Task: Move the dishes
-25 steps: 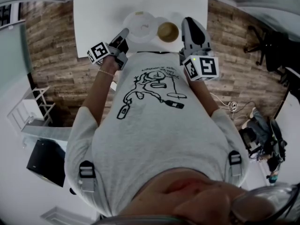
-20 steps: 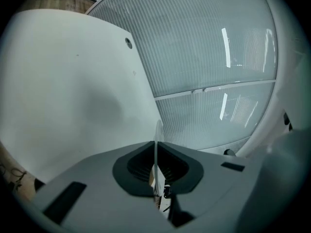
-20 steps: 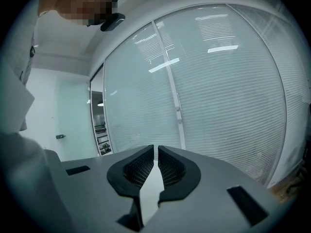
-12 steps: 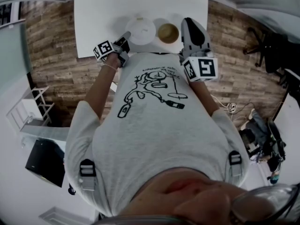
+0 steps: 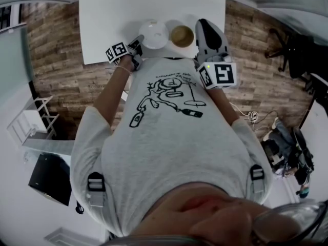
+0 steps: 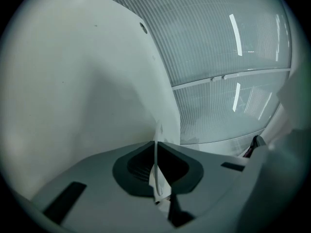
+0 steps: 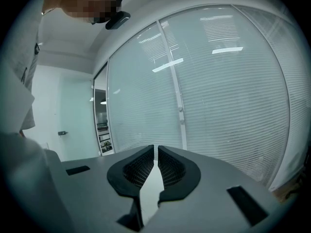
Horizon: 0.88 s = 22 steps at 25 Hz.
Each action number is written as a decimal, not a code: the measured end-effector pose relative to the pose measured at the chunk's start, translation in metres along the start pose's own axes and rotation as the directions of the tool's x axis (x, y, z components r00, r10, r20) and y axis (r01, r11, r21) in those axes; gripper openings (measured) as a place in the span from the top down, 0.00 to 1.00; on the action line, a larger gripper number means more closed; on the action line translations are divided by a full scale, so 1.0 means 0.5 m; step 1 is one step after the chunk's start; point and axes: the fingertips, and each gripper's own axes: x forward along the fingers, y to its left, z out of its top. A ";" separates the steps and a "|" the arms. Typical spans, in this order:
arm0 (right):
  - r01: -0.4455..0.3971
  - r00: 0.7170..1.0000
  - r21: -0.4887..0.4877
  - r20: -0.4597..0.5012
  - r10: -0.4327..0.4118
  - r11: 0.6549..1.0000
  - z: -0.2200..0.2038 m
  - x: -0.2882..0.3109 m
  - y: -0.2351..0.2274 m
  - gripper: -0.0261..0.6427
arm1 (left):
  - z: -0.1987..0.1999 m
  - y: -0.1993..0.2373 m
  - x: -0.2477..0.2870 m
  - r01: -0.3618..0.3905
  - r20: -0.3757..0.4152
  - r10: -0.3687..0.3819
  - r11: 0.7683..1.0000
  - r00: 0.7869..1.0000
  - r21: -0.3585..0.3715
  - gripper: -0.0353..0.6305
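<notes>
- White table (image 5: 113, 14) fills the top of the head view, with wood-plank floor (image 5: 56, 45) on either side
- Right gripper (image 5: 205, 25) (image 7: 156, 152) sits at the table's near edge, right of the brown bowl (image 5: 182, 35); its jaws are all but together and empty
- Left gripper (image 5: 139, 40) (image 6: 156, 147) is clamped tight on the thin rim (image 6: 158, 181) of the white plate (image 5: 154, 33), at its near left side
- The plate is by the table's near edge
- The bowl is just beside the plate, on its right

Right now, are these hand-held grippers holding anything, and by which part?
The left hand-held gripper pinches the white plate by its near rim. The right hand-held gripper is shut on nothing.
</notes>
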 end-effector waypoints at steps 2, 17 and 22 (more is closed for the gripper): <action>0.000 1.000 0.004 -0.001 0.000 1.000 -0.001 0.000 -0.001 0.89 | -0.003 0.005 0.005 -0.009 -0.005 0.010 1.000 1.000 0.003 0.93; -0.006 1.000 0.013 -0.015 0.006 1.000 -0.011 -0.004 -0.007 0.89 | 0.002 0.039 0.018 -0.252 -0.024 0.268 0.930 0.963 0.269 0.88; -0.003 1.000 0.012 -0.018 0.003 1.000 -0.013 -0.006 -0.007 0.89 | 0.007 0.051 0.013 -0.339 -0.010 0.364 0.875 0.931 0.346 0.84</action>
